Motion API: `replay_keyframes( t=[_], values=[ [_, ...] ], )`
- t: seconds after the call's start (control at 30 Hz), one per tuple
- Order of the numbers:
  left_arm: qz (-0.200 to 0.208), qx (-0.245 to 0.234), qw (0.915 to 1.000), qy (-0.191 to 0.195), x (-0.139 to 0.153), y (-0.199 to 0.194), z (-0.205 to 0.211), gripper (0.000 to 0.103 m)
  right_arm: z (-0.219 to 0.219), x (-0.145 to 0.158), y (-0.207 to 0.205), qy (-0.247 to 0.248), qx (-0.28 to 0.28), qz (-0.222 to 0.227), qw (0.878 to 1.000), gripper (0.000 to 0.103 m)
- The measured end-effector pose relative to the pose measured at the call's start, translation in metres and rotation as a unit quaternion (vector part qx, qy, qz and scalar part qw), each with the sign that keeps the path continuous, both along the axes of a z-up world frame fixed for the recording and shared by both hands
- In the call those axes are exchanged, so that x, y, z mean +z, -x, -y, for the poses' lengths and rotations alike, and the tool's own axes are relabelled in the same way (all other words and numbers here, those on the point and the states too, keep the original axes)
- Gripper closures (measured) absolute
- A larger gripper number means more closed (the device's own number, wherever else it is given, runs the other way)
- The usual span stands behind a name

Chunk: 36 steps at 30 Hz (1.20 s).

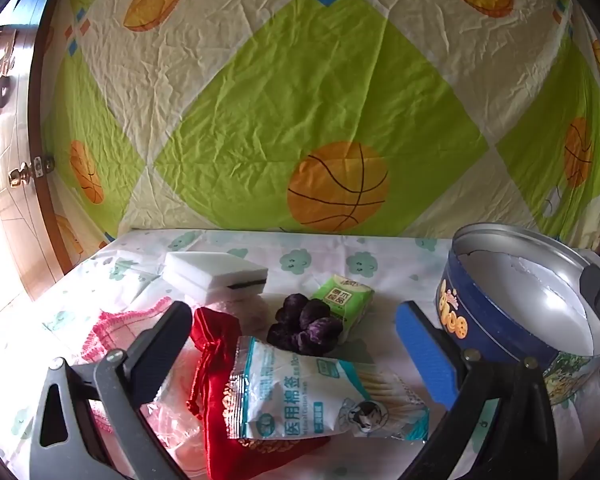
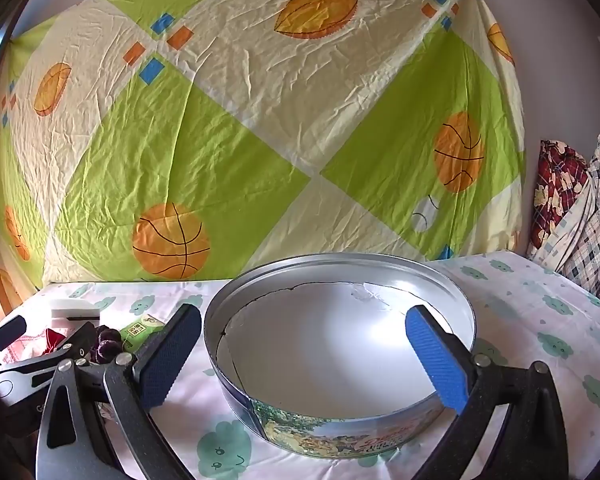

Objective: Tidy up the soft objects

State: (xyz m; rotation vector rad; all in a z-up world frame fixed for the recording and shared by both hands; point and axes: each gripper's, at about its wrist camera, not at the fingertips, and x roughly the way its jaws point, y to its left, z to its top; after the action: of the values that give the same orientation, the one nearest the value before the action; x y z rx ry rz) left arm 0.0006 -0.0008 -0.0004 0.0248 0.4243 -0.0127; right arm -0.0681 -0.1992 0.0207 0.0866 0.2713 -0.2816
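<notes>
Left gripper, fingers wide and empty, hovers over the cotton-swab packet lying crosswise at lower centre, while the right gripper, equally wide, straddles the empty cookie tin.

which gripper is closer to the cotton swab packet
Left. The left gripper hangs open right over the cotton swab packet, jaws either side of it. The right gripper is open around the round tin, off to the packet's right.
</notes>
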Motion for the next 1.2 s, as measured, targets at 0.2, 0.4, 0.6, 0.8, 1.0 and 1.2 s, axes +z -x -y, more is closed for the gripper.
replay_keyframes(
  t=[0.2,0.4,0.6,0.8,1.0,1.2],
  values=[
    [0.001,-0.002,1.0000,0.000,0.0001,0.0000,-0.0004,0.000,0.0003,0.0007,0.0008,0.000,-0.001,0.002,1.000,0.000],
    [0.002,-0.002,1.0000,-0.001,-0.0008,-0.0007,-0.0015,0.000,0.0000,0.0000,0.0010,0.000,-0.001,0.002,1.000,0.000],
    [-0.001,-0.001,1.0000,0.003,-0.0002,-0.0003,-0.0009,0.000,-0.0003,-0.0001,0.0009,0.001,-0.001,0.002,1.000,0.000],
    [-0.001,-0.001,1.0000,0.003,-0.0001,-0.0006,-0.0012,0.000,-0.0007,0.0002,0.0009,0.000,-0.001,0.002,1.000,0.000],
    [-0.001,-0.001,1.0000,0.004,-0.0002,-0.0004,-0.0012,0.000,-0.0003,0.0001,0.0008,0.000,0.000,0.003,1.000,0.000],
    [0.000,-0.002,1.0000,0.003,-0.0008,-0.0002,-0.0010,0.000,0.0000,0.0000,0.0011,0.000,0.000,0.005,1.000,0.000]
  ],
)
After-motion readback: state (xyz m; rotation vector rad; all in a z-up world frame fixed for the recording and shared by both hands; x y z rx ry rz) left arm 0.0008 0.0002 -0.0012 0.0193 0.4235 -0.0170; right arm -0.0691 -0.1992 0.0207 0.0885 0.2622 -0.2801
